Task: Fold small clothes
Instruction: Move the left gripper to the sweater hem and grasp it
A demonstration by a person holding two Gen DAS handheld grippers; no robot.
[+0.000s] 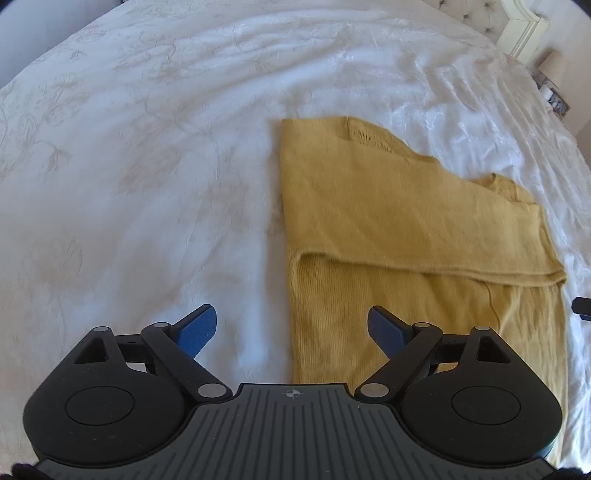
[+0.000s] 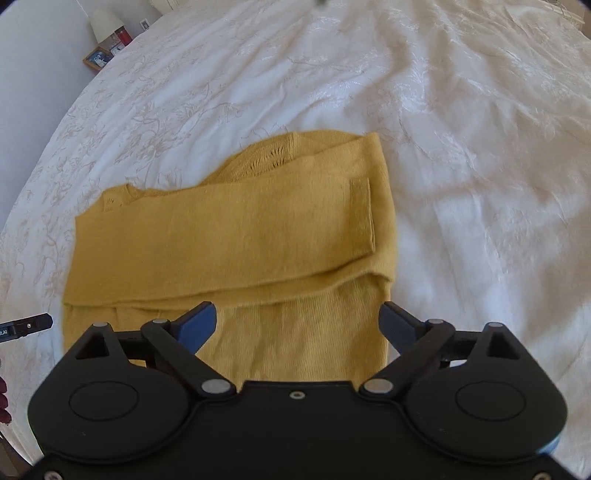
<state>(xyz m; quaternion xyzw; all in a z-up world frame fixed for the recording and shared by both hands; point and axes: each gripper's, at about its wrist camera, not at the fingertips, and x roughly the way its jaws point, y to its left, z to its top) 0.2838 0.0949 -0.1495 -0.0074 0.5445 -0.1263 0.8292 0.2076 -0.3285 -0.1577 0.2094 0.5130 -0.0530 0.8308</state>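
A mustard-yellow knit sweater (image 1: 406,236) lies flat on the white bedspread (image 1: 147,147), with its sleeves folded across the body. It also shows in the right wrist view (image 2: 236,229), where one sleeve cuff (image 2: 360,214) lies on top near the right edge. My left gripper (image 1: 291,325) is open and empty, held above the sweater's lower left edge. My right gripper (image 2: 299,323) is open and empty, held above the sweater's lower part.
The white embroidered bedspread (image 2: 461,166) fills both views. A bedside table with a lamp (image 2: 105,24) and picture frame (image 2: 96,58) stands beyond the bed's far left. A headboard (image 1: 524,26) shows at top right. The other gripper's tip (image 2: 26,325) shows at the left edge.
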